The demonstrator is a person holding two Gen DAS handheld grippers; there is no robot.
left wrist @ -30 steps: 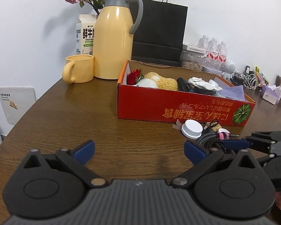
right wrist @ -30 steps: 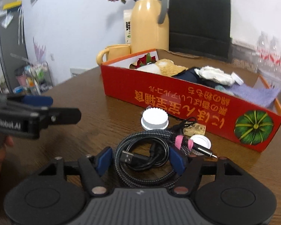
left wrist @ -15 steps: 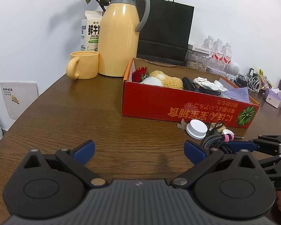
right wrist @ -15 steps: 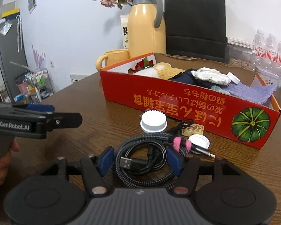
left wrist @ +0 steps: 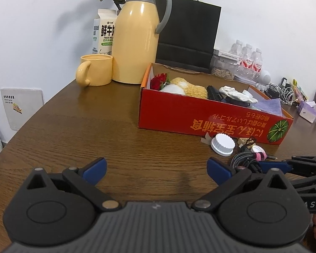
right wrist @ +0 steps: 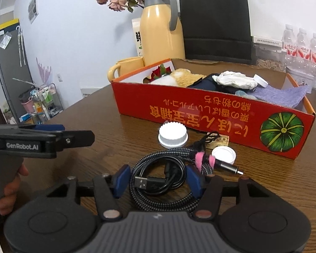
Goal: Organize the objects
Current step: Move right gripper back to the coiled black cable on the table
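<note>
A coiled black braided USB cable (right wrist: 168,154) with a pink tie (right wrist: 203,158) lies on the wooden table in front of the red cardboard box (right wrist: 200,109). My right gripper (right wrist: 158,181) straddles the coil and its jaws are closing, the blue pads at the coil's two sides. Just beyond the cable lie a large white ribbed cap (right wrist: 172,135), a small white cap (right wrist: 223,155) and a small wooden tag (right wrist: 220,140). My left gripper (left wrist: 157,168) hovers wide open over bare table, left of the cable (left wrist: 242,160), with nothing between its fingers. The box (left wrist: 200,116) holds cloths, a plush and a red flower.
Behind the box stand a yellow thermos (left wrist: 134,42), a yellow mug (left wrist: 95,70), a milk carton (left wrist: 104,33) and a black paper bag (left wrist: 187,35). Water bottles (left wrist: 248,57) and loose chargers crowd the far right. The table edge curves away on the left.
The right gripper's pads have come closer together around the cable coil. Both views have tilted slightly; the left gripper stays open in place.
</note>
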